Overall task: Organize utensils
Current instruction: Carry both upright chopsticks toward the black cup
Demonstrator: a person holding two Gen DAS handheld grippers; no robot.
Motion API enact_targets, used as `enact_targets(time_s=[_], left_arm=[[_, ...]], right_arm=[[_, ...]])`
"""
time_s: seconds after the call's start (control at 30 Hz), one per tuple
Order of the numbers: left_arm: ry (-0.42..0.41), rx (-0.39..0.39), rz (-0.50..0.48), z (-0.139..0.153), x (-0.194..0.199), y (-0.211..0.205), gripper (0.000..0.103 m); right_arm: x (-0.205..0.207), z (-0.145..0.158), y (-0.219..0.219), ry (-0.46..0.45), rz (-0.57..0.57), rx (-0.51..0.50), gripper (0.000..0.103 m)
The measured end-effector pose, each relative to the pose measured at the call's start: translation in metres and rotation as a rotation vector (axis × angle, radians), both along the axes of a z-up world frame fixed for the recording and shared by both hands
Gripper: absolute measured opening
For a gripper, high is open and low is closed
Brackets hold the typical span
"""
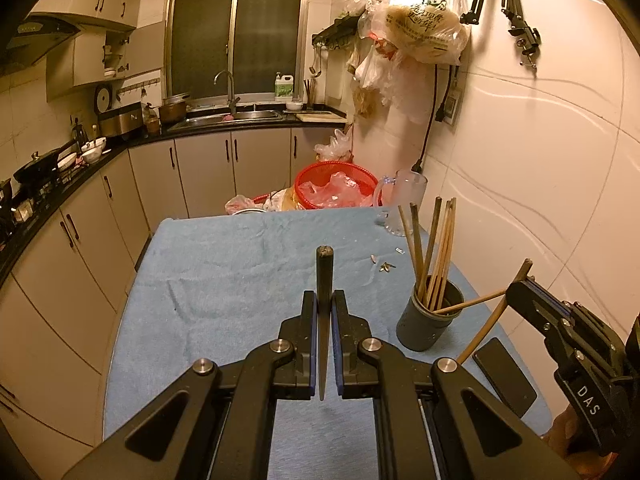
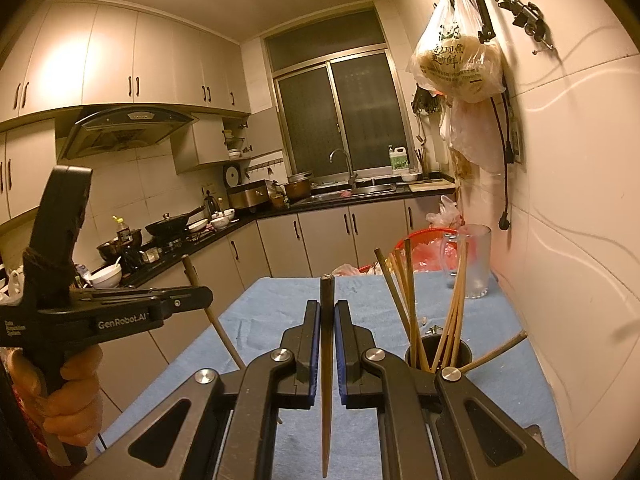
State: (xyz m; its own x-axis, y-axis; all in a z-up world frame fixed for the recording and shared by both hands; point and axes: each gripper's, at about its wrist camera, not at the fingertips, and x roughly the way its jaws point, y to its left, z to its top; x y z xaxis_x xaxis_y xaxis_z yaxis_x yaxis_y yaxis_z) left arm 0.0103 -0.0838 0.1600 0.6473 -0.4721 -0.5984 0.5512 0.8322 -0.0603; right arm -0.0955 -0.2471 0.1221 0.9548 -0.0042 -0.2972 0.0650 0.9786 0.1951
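Note:
A grey cup point(image 1: 430, 322) holding several wooden chopsticks point(image 1: 440, 256) stands on the right of the blue-clothed table point(image 1: 224, 280); it also shows in the right wrist view point(image 2: 438, 350). My left gripper point(image 1: 325, 300) is shut on a dark chopstick point(image 1: 324, 280), held above the table left of the cup. It shows from the side in the right wrist view point(image 2: 192, 298). My right gripper point(image 2: 328, 308) is shut on a chopstick point(image 2: 327, 344) just left of the cup. It appears at the right in the left wrist view point(image 1: 520, 286), its chopstick point(image 1: 494, 314) slanting down beside the cup.
A glass mug point(image 1: 402, 204) stands at the table's far right by the wall. A black phone point(image 1: 504, 376) lies near the cup. Small scraps point(image 1: 382, 264) lie on the cloth. A red basket point(image 1: 336, 190) sits behind the table. Kitchen counters point(image 1: 60, 196) run along the left.

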Motion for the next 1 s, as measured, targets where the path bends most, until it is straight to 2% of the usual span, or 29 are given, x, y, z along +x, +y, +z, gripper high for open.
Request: enact_targets(time_s=[0.3,0.77,1.0], left_arm=[[-0.031,-0.008,-0.028,0.018,-0.013,-0.010,0.007],[-0.093,-0.044,-0.136,0.065,-0.042,-0.045,0.007],[-0.119,-0.051,-0.179,0.083,-0.046,-0.071,0.007]], right_arm=[[-0.010,0.012,-0.006,-0.028,-0.006,-0.006,0.007],[-0.043,0.080,-0.054,-0.172,-0.097,-0.026,0.007],[-0.039,0.096,-0.075,-0.190,-0.132,-0.021,0.008]])
